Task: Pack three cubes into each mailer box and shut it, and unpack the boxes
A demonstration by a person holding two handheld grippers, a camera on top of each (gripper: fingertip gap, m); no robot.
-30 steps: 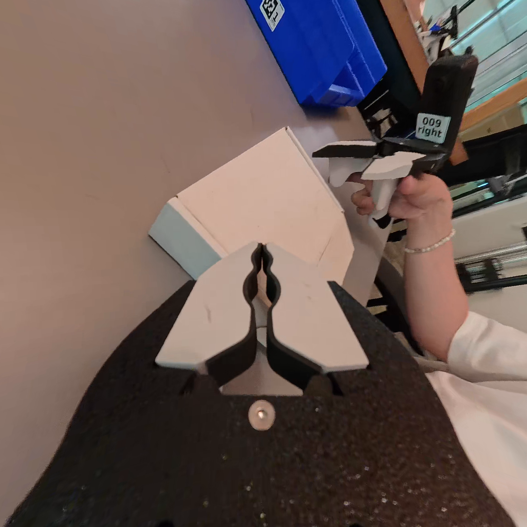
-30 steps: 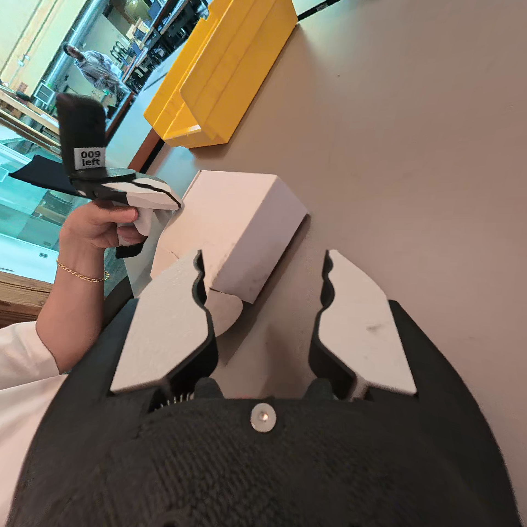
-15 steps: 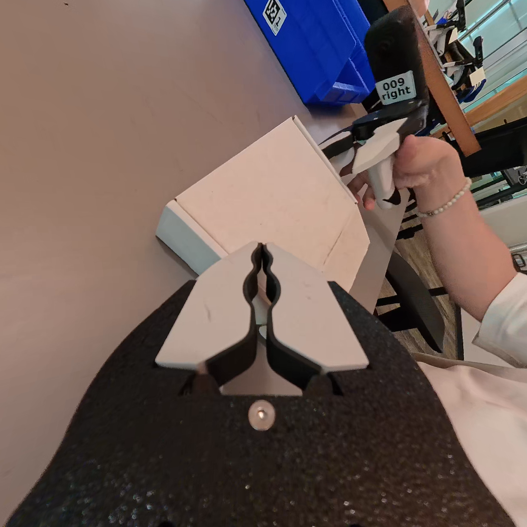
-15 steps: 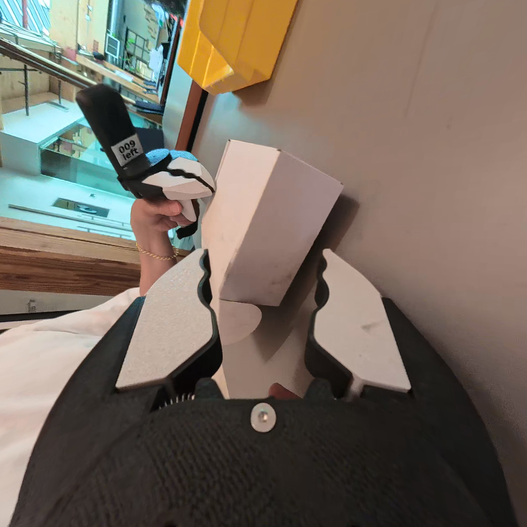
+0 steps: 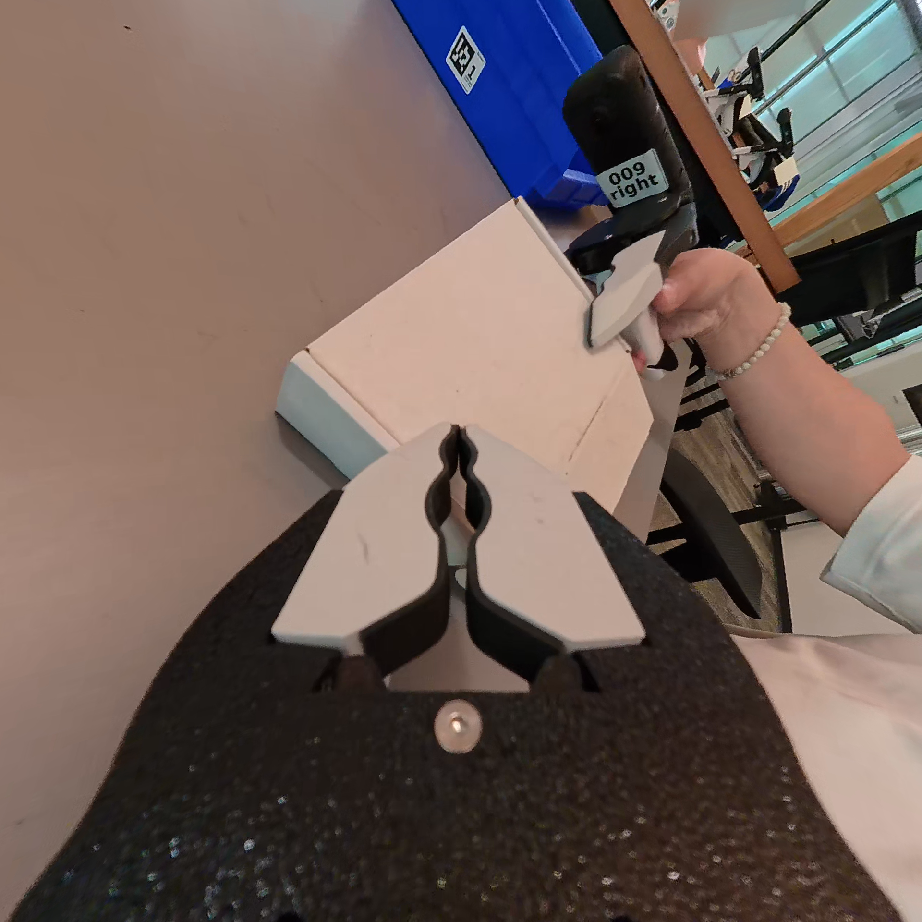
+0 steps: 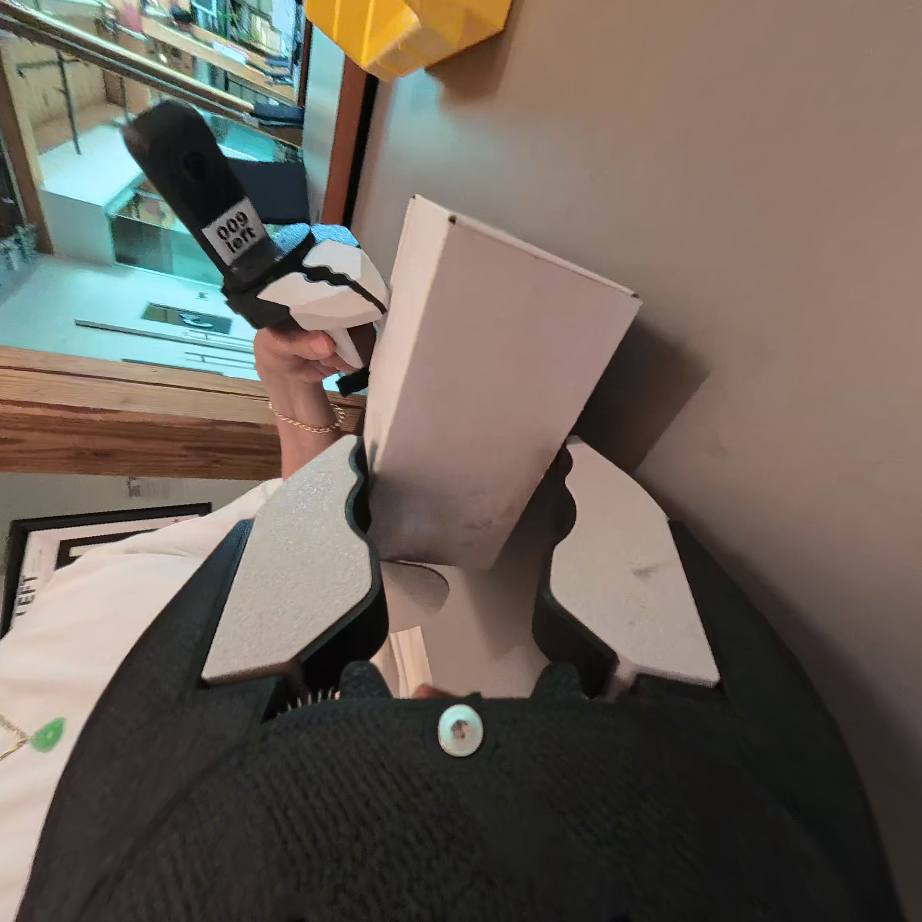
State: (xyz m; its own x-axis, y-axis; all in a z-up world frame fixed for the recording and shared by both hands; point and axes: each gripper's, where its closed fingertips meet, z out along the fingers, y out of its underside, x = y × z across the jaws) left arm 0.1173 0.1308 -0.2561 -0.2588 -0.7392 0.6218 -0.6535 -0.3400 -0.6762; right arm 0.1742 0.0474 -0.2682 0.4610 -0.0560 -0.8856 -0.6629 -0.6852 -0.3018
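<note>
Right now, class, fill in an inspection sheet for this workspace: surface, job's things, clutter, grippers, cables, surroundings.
Surface: smooth grey tabletop, faintly scuffed.
Job's things: closed white cardboard mailer box, tilted up on the table; no cubes seen.
Clutter: blue plastic bin and yellow plastic bin, both on the table.
Grippers: left gripper shut, tips at the box; right gripper open, straddling the box's end.
Cables: nothing seen.
Surroundings: black office chair, wooden rail.
</note>
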